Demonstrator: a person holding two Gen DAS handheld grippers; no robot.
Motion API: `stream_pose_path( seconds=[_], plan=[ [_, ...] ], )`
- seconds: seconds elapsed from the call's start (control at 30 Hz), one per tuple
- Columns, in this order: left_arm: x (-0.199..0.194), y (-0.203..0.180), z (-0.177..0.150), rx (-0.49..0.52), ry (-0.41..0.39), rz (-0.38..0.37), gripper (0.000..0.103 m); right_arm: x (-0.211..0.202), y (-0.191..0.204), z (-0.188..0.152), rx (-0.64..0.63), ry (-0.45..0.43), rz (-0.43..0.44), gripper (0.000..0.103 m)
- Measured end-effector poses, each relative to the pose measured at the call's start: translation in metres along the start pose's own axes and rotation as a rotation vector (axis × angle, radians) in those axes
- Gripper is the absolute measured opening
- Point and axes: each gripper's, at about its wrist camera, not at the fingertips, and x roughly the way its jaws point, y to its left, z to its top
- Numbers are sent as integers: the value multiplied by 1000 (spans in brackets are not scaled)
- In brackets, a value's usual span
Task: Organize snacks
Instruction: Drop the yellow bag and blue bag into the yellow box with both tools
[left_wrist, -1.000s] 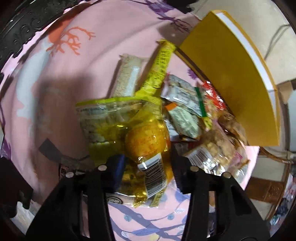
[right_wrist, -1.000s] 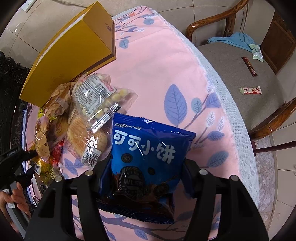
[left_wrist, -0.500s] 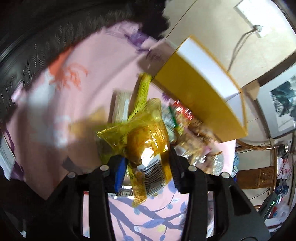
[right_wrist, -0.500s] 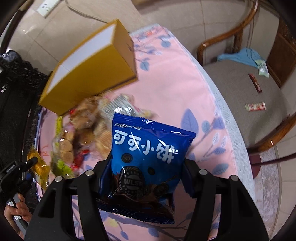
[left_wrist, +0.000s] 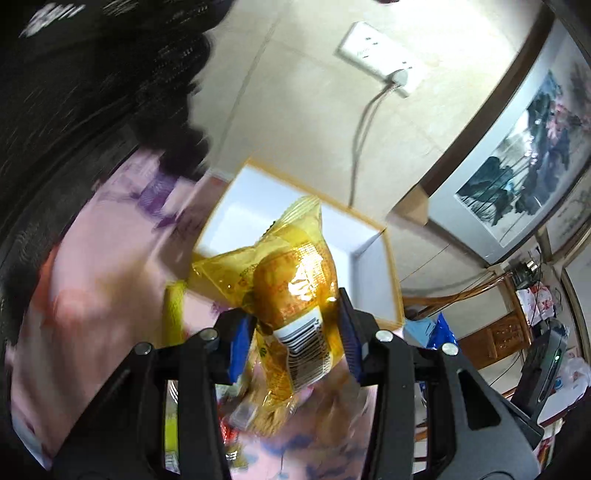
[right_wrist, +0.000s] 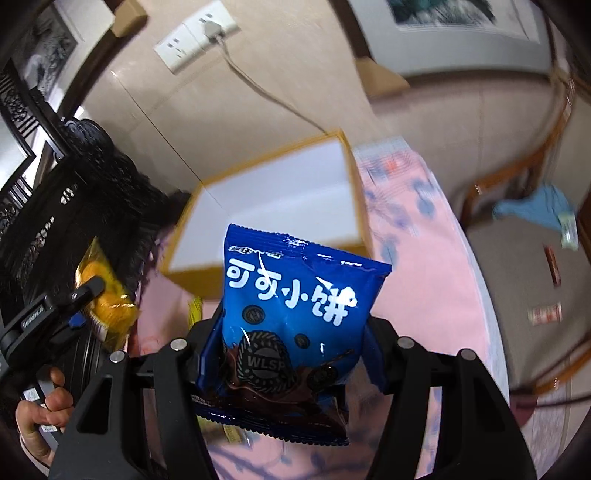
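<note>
My left gripper (left_wrist: 293, 336) is shut on a clear yellow snack packet (left_wrist: 284, 280) with a barcode label, held up in the air before the open yellow box (left_wrist: 295, 221) with its white inside. My right gripper (right_wrist: 291, 350) is shut on a blue cocoa biscuit bag (right_wrist: 295, 310), also lifted, with the same yellow box (right_wrist: 280, 206) behind it. In the right wrist view the left gripper (right_wrist: 88, 306) with the yellow packet (right_wrist: 107, 295) shows at the left, held by a person's hand (right_wrist: 40, 410). The remaining snacks (left_wrist: 236, 406) lie blurred below the left gripper.
The pink patterned tablecloth (right_wrist: 424, 277) covers a round table. A dark carved chair back (right_wrist: 74, 177) stands at the left. A wooden chair (right_wrist: 535, 221) at the right holds a blue cloth (right_wrist: 539, 206) and loose wrappers. A wall socket with a cable (right_wrist: 199, 33) hangs behind the box.
Both grippers have risen from the table with their packets, and both views now tilt up toward the box's open top and the wall. The snack pile has dropped below the frame.
</note>
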Motion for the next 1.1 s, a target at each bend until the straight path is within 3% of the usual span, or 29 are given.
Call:
stream_pose_path(
  seconds=[0.23,0.5,0.53,0.57,0.6,0.63,0.7,0.87,1.1],
  plan=[
    [58,-27,63,78,-12,6,42,42,12,62,-49,-54,-7,64],
    [124,-20,94,101,41,34,43,101,6,97,-56,-32,-48,64],
    [129,-18,95,96,50,40,53,108,7,101,-74,-28,-73,65],
    [134,-16,98,81,60,55,68,112,9,103,-86,-16,-99,71],
    [134,-13,100,57,58,89,90,114,11,103,-92,-3,-126,75],
    [130,-10,100,26,38,124,98,113,11,105,-92,9,-130,75],
    [116,-2,100,-19,-6,101,98,106,9,103,-85,3,-102,75],
    [81,12,88,-34,-15,84,98,83,0,83,-91,17,-74,75],
    [22,30,36,68,-61,186,98,43,-18,17,-90,66,-49,75]
  ],
)
